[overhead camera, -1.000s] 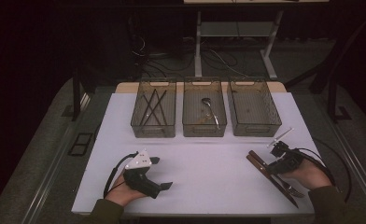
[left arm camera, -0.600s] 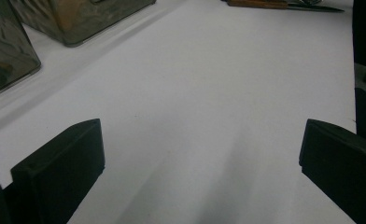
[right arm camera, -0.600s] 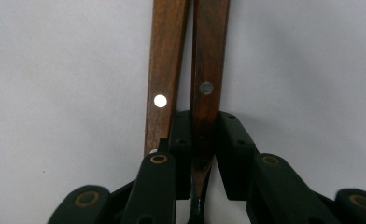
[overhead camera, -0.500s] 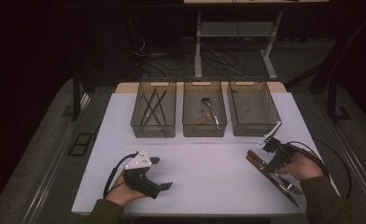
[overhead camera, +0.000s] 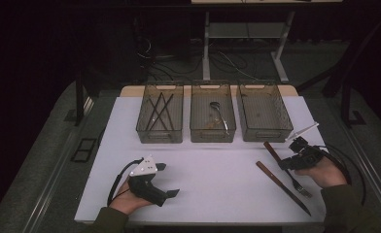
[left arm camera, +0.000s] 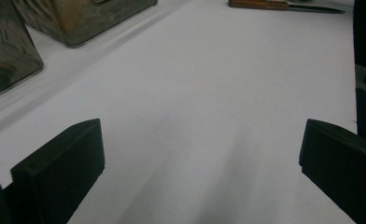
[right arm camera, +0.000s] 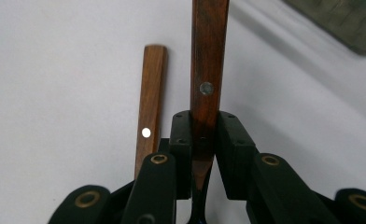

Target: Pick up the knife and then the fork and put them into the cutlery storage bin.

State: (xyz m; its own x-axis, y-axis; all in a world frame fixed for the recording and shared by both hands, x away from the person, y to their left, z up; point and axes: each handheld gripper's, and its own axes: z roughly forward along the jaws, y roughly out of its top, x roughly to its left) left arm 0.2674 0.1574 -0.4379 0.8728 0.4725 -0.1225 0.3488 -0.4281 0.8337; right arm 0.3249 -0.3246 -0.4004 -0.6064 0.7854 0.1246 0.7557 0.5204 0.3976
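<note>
fork with the wooden handle sits clamped in your right tongs, pads squeezed on the handle near where it meets the metal neck, jaws having just closed a bit further on it. in the high view the fork is at the right side of the white surface, handle end angled up toward the bins, tines low near your right hand. wooden-handled knife lies flat on the surface just beside it, apart from the tongs.

left tongs are wide open, nothing between them, resting over bare surface at front left; left tongs look idle.

three bins at the back: left bin has dark sticks, looks like chopsticks, middle bin has a spoon, right bin looks empty and is nearest.

step in hand is probably lifting the fork to bin it. keep the grip tight, it's far from the middle so the fork may swing or slip. lift straight and clear of the knife handle so you don't drag it. get above the bin rim before moving over it, then lower in and only then open. likely the right bin, but can't be sure.
</note>
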